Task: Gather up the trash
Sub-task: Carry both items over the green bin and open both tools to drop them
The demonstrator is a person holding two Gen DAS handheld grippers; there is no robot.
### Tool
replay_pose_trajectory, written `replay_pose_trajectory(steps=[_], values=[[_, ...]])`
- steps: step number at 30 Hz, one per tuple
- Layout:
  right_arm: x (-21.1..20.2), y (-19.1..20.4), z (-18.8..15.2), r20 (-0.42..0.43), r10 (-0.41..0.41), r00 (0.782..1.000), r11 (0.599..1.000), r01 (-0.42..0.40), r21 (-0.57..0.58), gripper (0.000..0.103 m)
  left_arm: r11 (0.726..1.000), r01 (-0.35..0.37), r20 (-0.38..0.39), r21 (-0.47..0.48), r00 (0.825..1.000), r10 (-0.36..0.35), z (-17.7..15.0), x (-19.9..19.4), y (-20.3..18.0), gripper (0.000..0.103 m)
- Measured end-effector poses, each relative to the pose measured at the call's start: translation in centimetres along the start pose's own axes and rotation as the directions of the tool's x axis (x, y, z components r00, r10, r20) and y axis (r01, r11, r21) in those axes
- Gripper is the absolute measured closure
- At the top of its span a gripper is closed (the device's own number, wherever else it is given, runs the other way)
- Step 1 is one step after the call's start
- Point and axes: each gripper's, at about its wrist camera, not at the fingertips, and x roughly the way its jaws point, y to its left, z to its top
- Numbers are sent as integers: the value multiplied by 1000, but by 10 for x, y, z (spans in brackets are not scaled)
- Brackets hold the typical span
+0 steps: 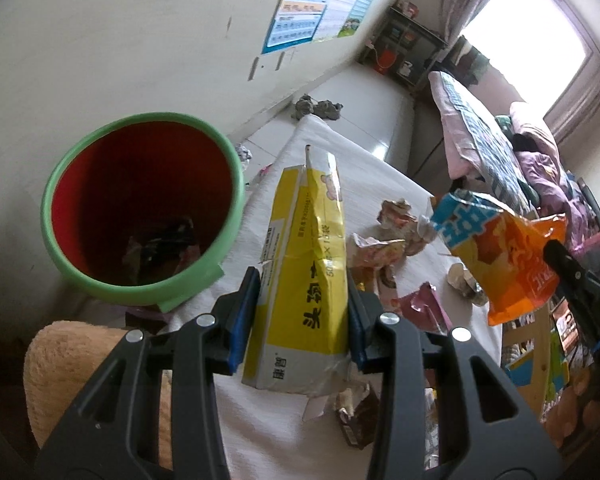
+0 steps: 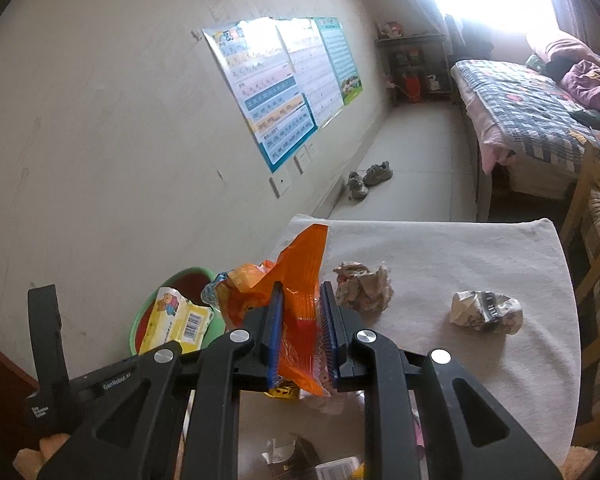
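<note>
My left gripper [image 1: 302, 314] is shut on a flattened yellow and white box [image 1: 306, 264], held above the white-clothed table [image 1: 364, 168] just right of the bin. The bin [image 1: 140, 208] is green outside and red inside, with some wrappers at its bottom. My right gripper [image 2: 302, 326] is shut on an orange snack bag [image 2: 296, 280], which also shows at the right of the left wrist view as the orange snack bag [image 1: 500, 252]. In the right wrist view the yellow box [image 2: 178, 316] hangs over the bin [image 2: 140, 322] at lower left.
Crumpled paper balls [image 2: 364, 286] [image 2: 486, 312] lie on the tablecloth [image 2: 460, 248]. More wrappers [image 1: 392, 232] and a pink packet [image 1: 420, 304] are scattered near the grippers. A fuzzy tan cushion [image 1: 60, 364] sits at lower left. A bed [image 2: 532, 100], wooden chair [image 2: 592, 216] and shoes [image 2: 370, 178] stand beyond.
</note>
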Motion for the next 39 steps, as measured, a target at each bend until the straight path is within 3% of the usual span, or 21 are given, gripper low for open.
replay_pose_trajectory(steps=[22,31,39], values=[[36,67,-1,-75,99,992,992,-104,-73,85,993,-72,46,-91,996,76,15,-14,57,65],[61,100,-10,-130,121,984,982,-138,-131,85,980,-117,76,-158,989,130,19,-27,100,65],[94,125,-12,-174,126,977,975,-155,-161,85,962,-145,40,-232,987,158,26,-23,148,65]])
